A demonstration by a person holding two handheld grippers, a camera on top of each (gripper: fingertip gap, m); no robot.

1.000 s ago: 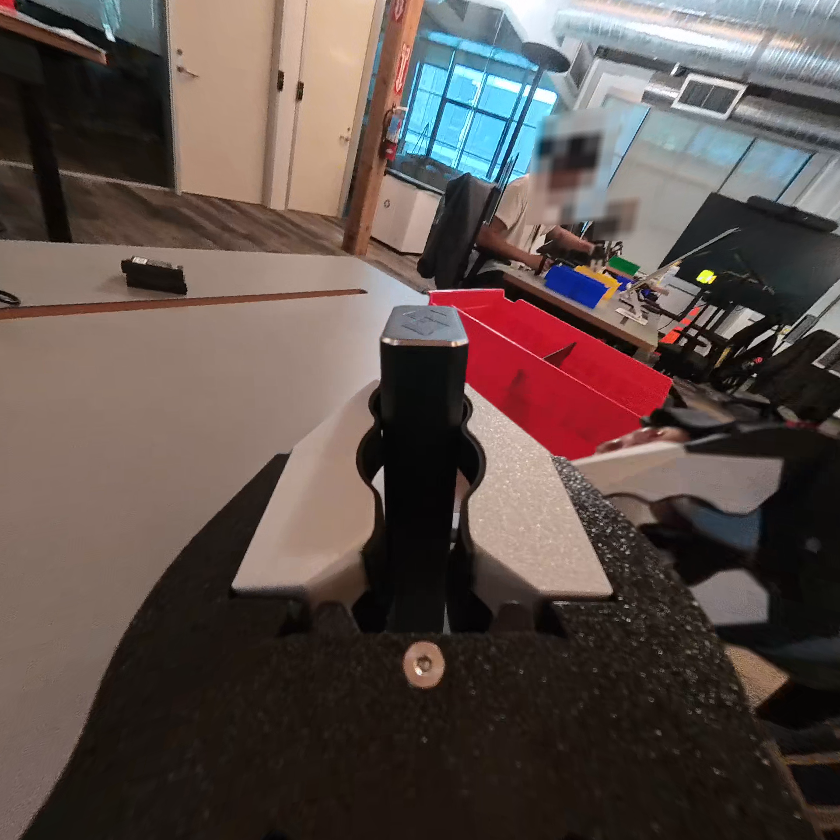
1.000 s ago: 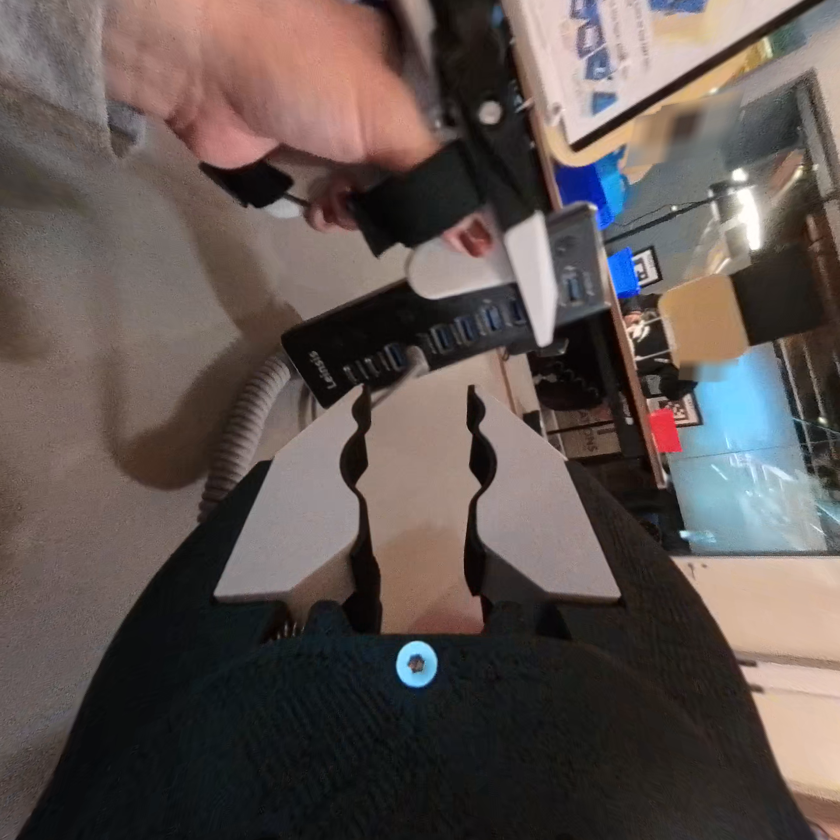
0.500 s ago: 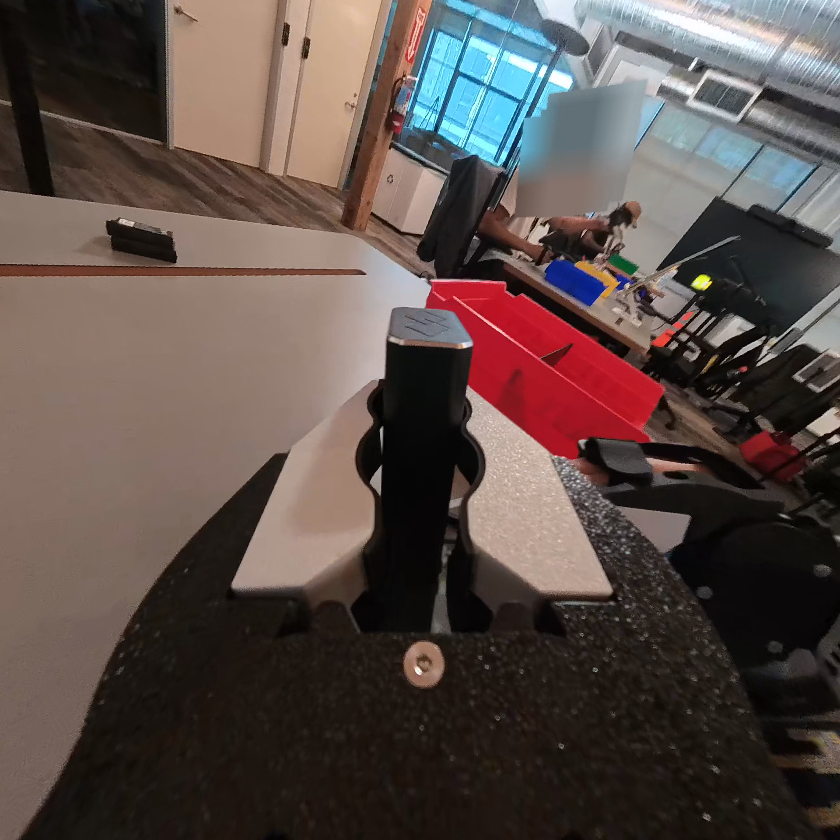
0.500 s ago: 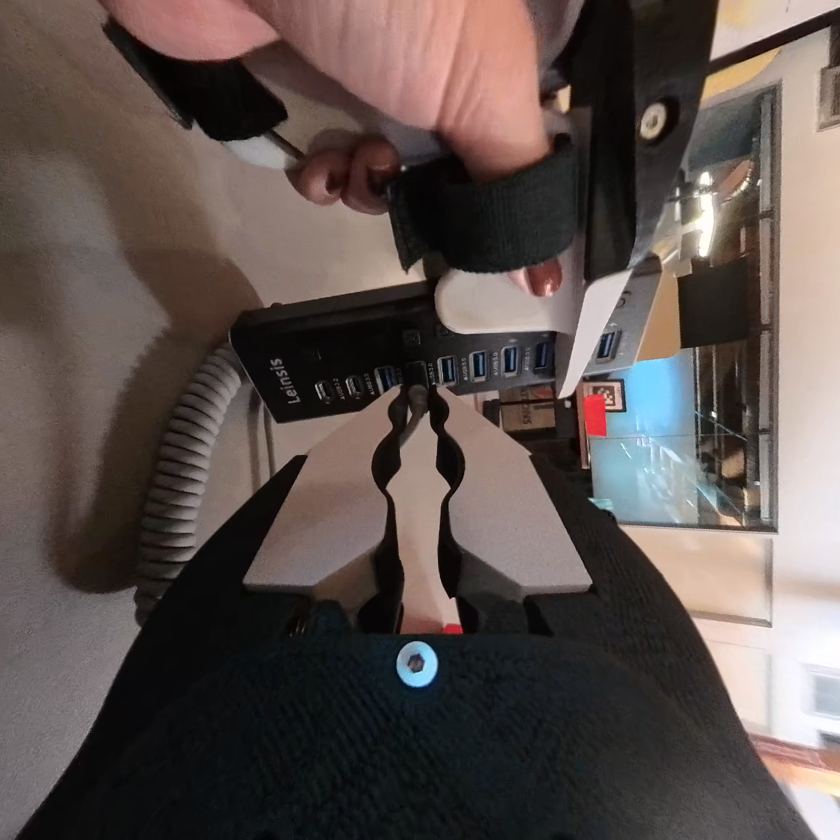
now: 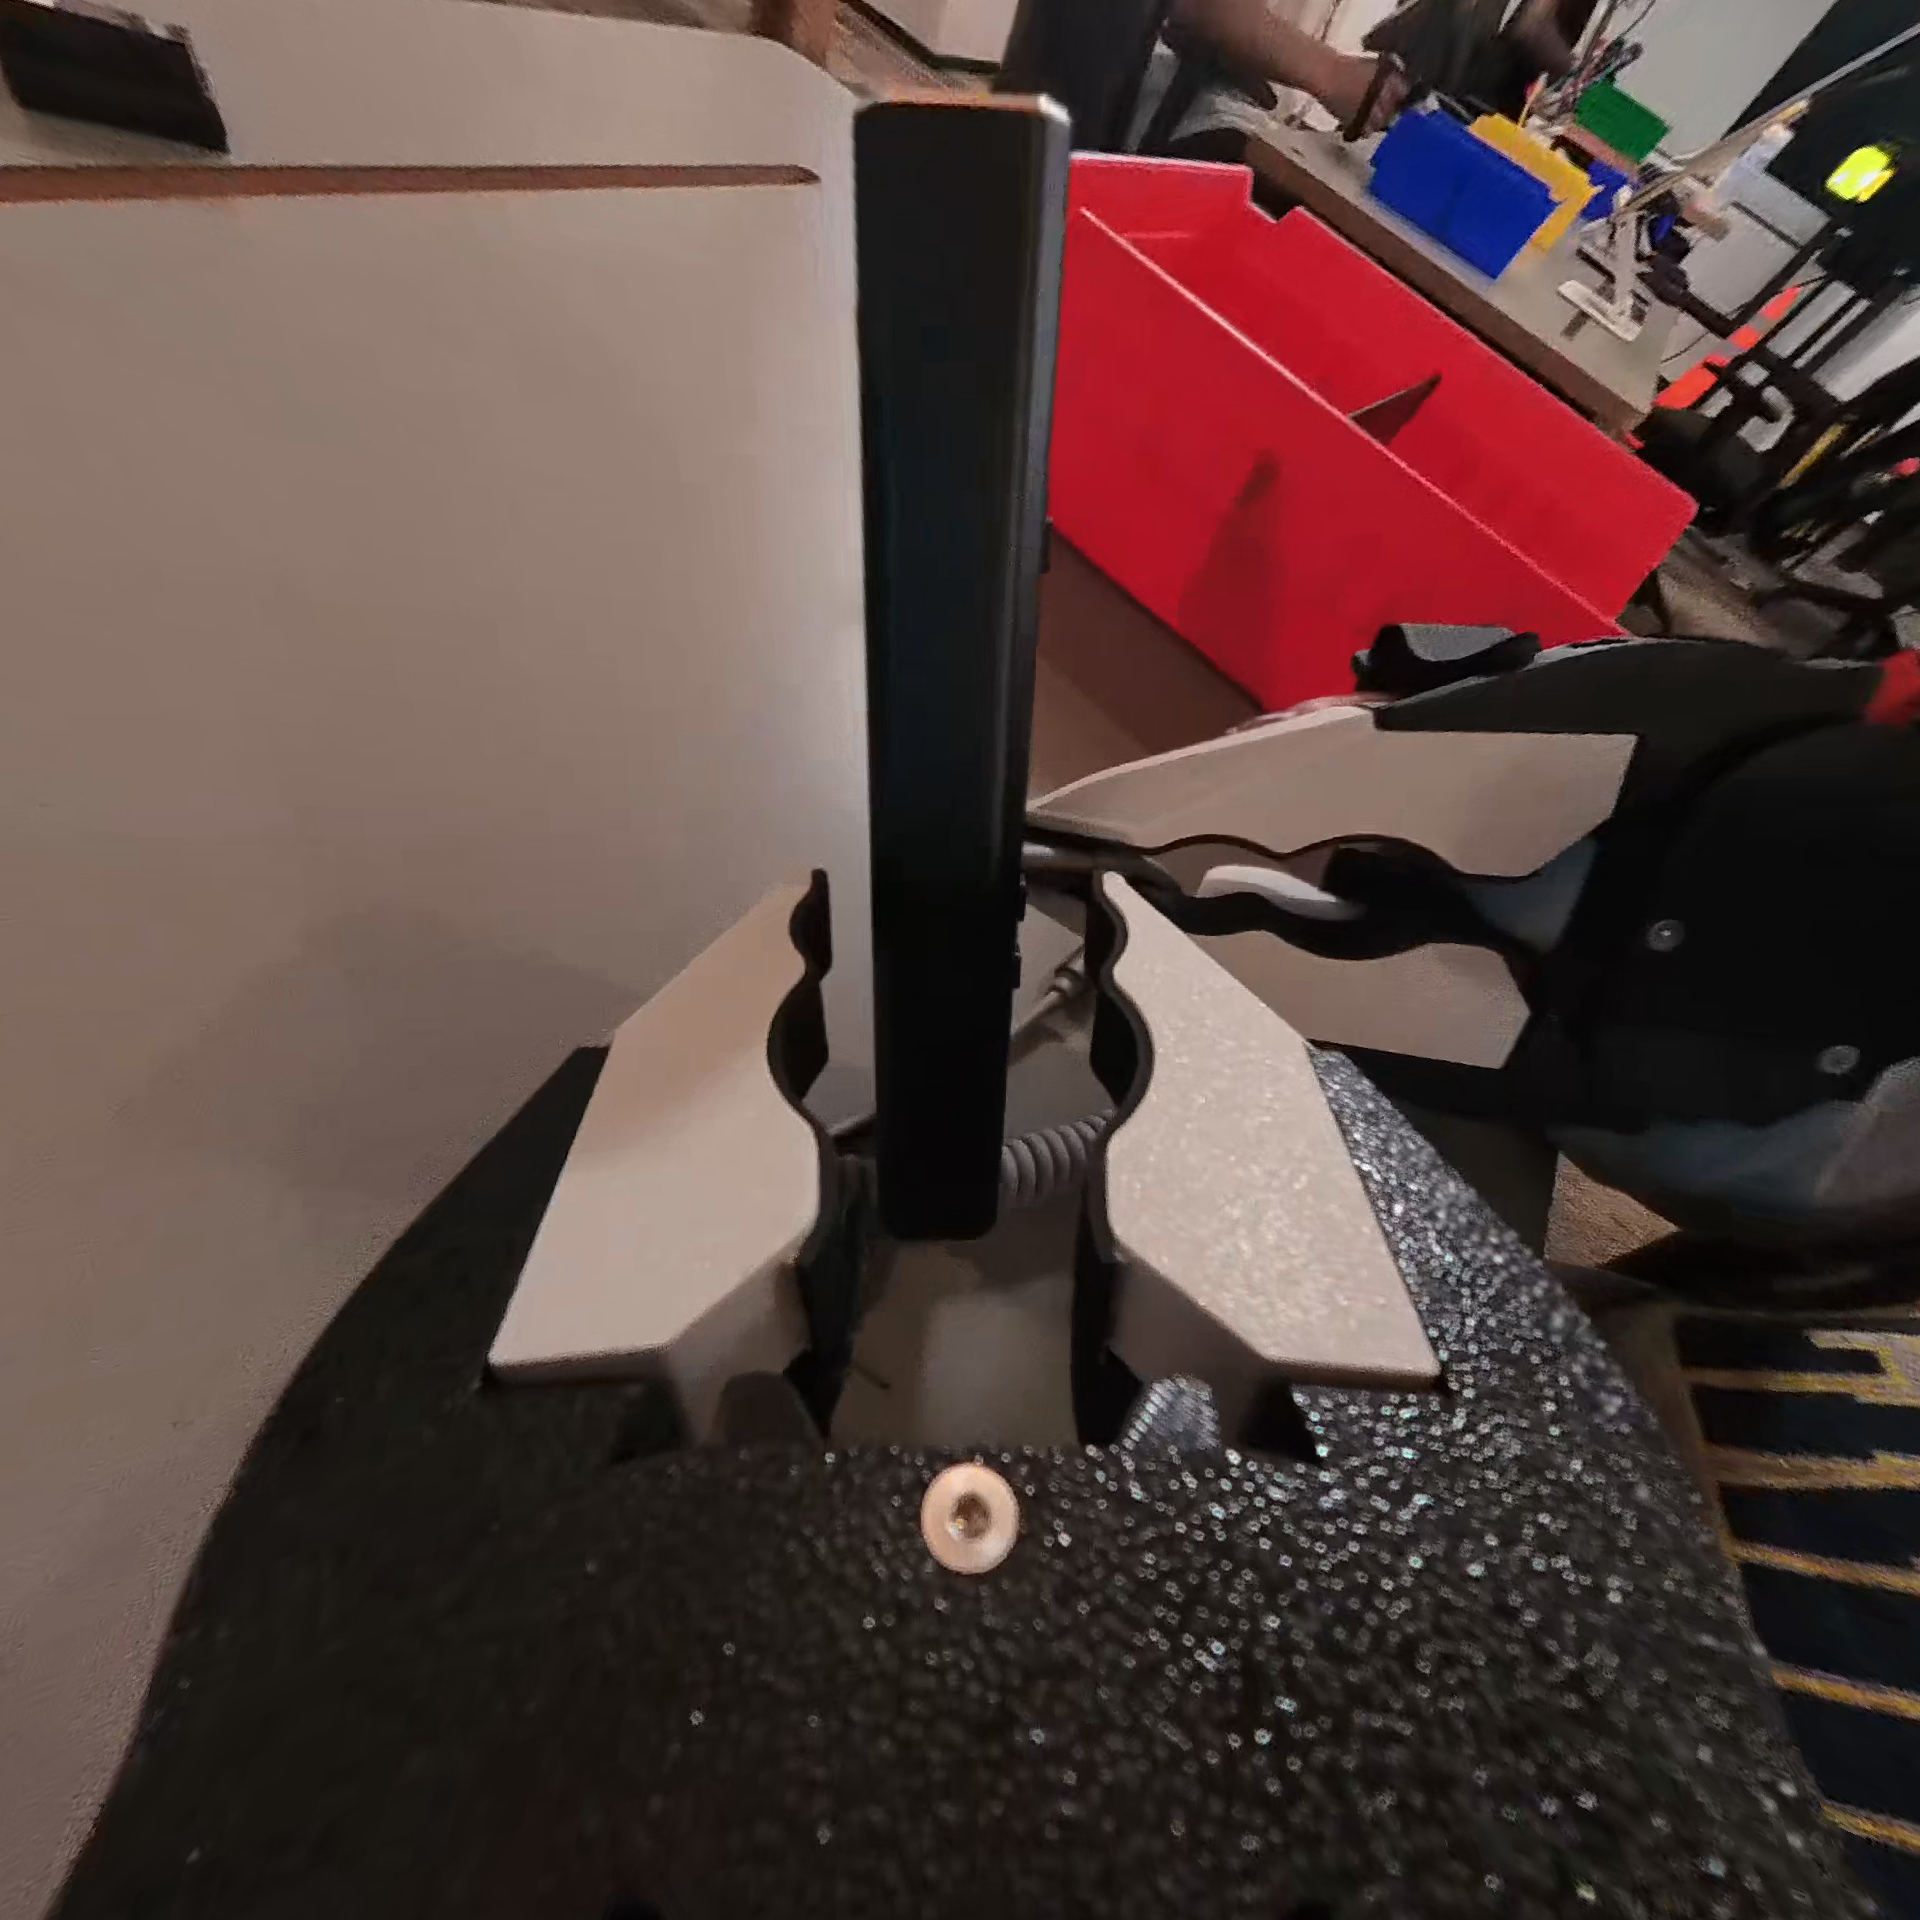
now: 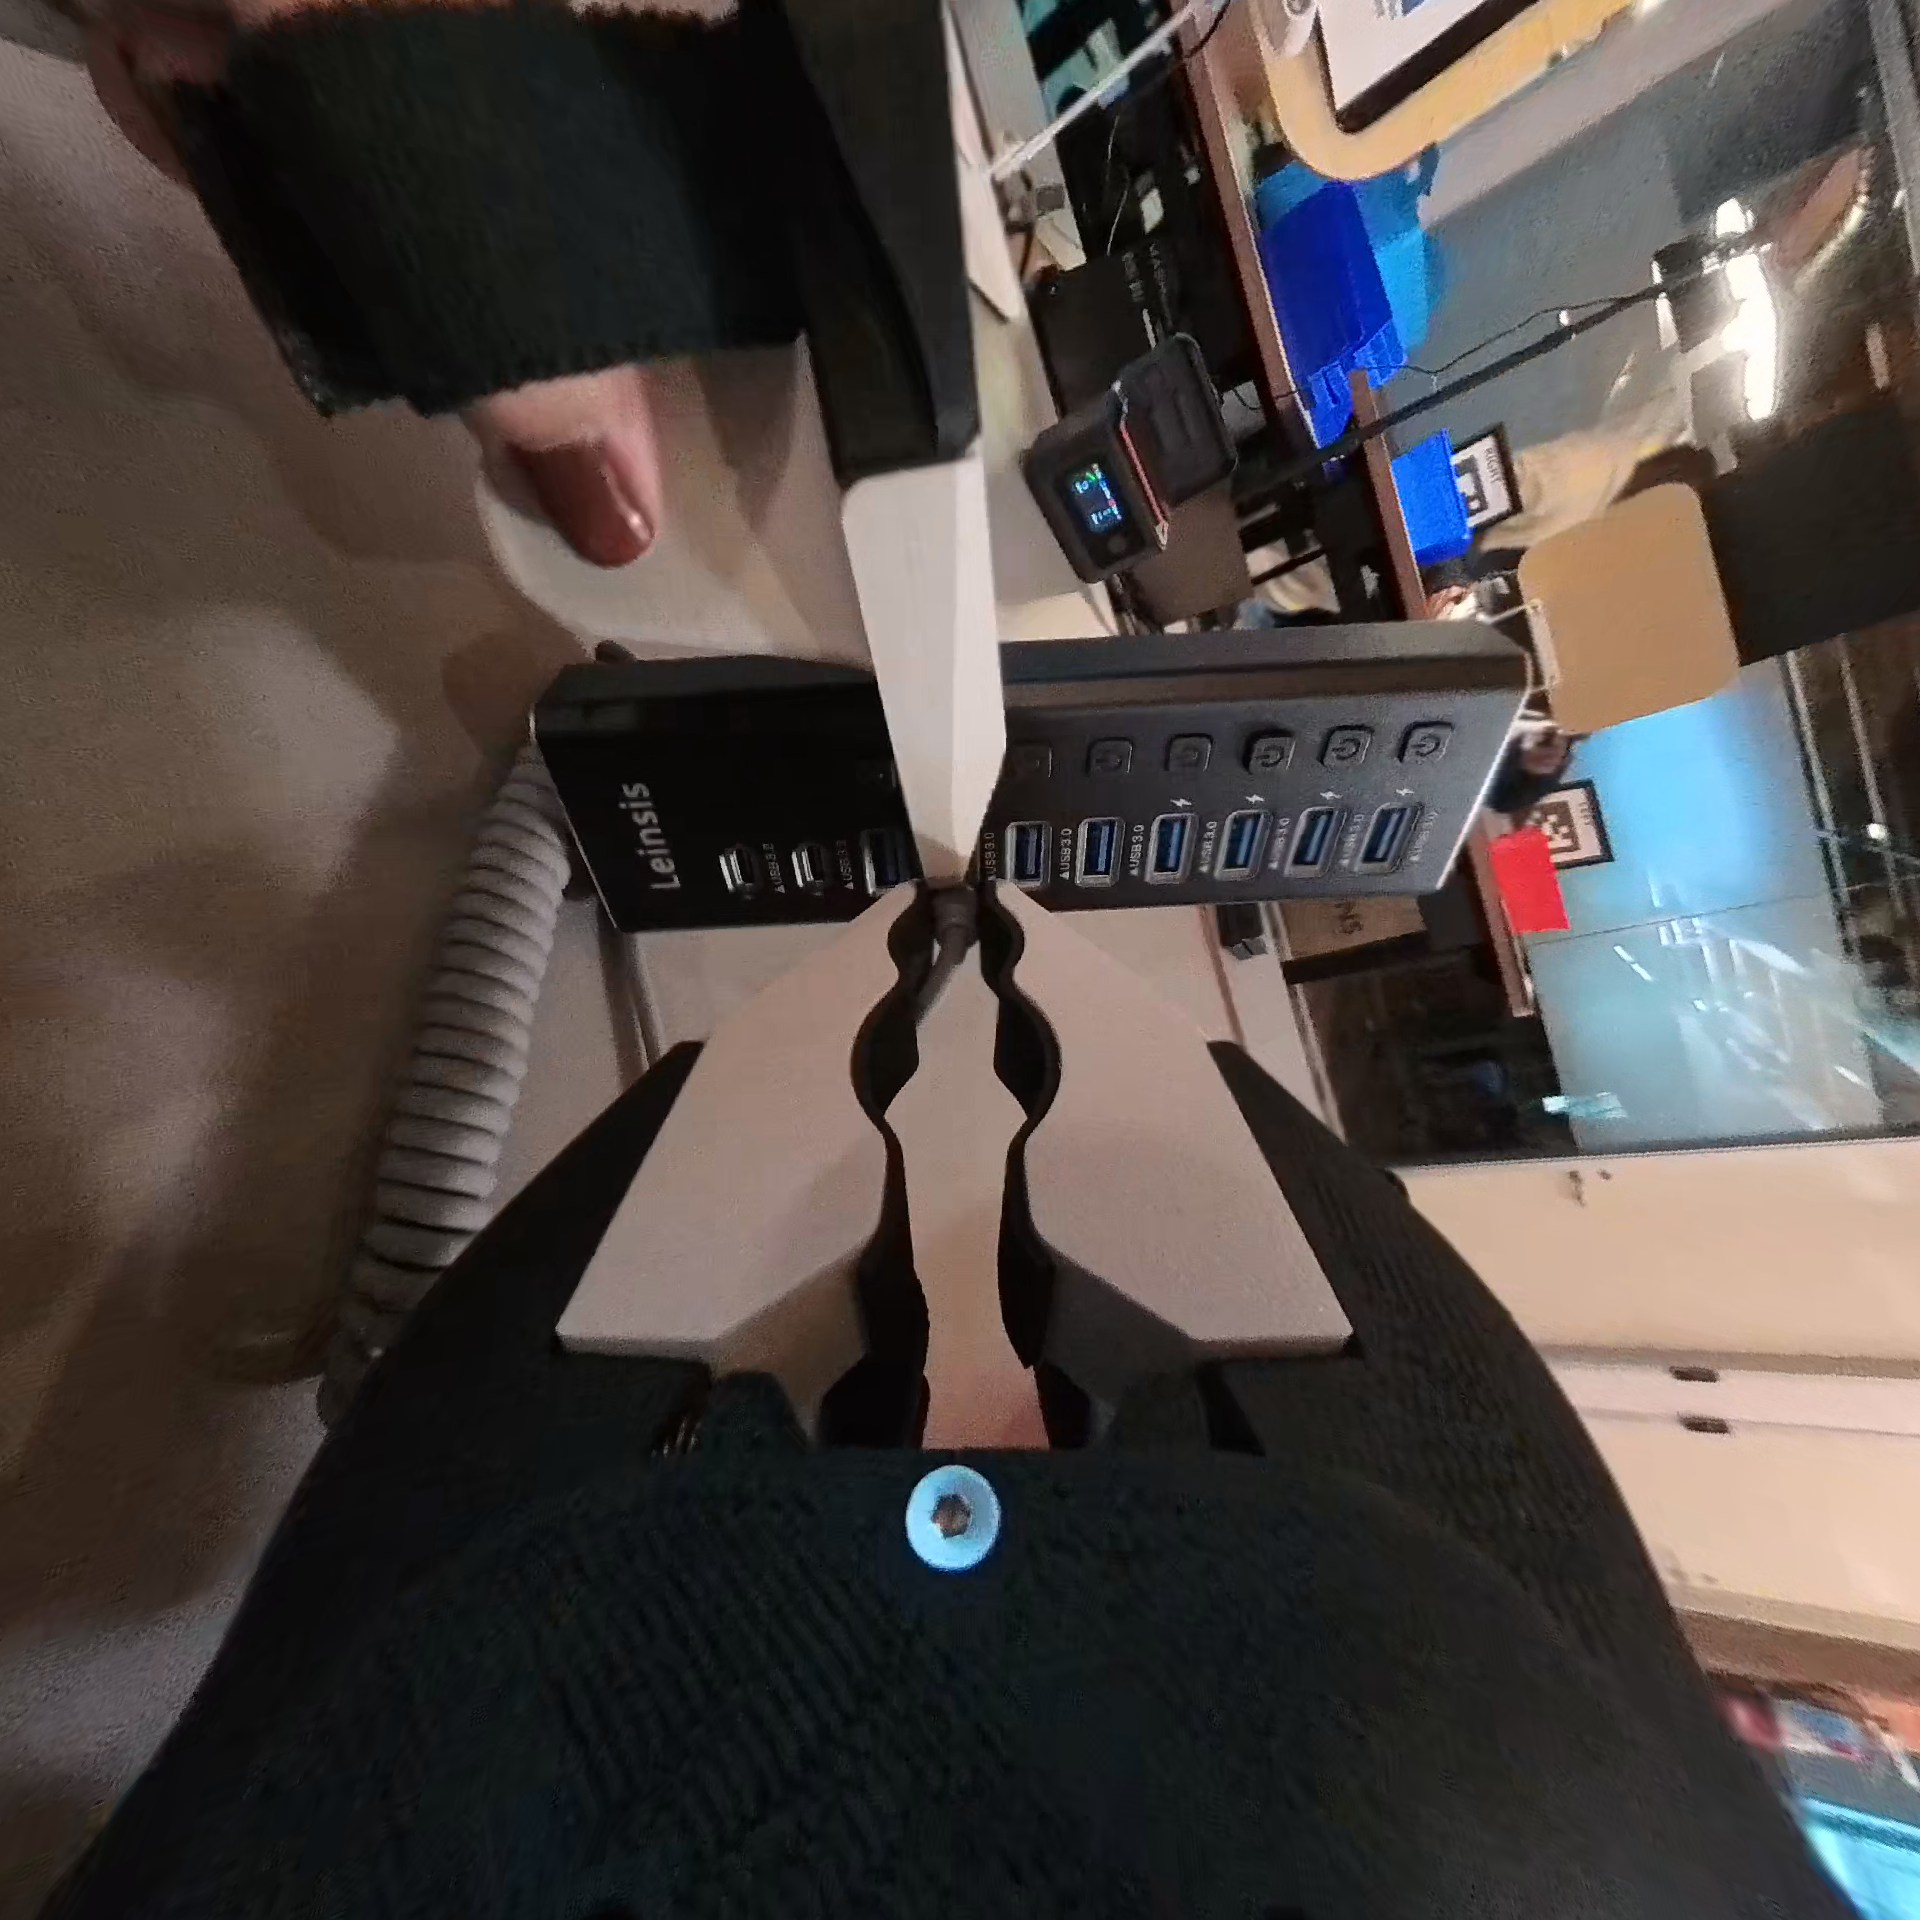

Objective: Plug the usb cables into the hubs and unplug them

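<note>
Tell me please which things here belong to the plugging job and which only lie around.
For the job:
- black USB hub
- grey USB plug, pinched by the right gripper
- coiled grey cable
- left gripper, open around the hub

Only lying around:
- red bin
- small black device on the white table

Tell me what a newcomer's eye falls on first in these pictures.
The long black USB hub, with its row of blue ports, fills the middle of the right wrist view, where the right claw pinches a grey plug at one port. In the left wrist view the hub stands edge-on between the left claw's parted fingers, a bright red bin behind it.
</note>
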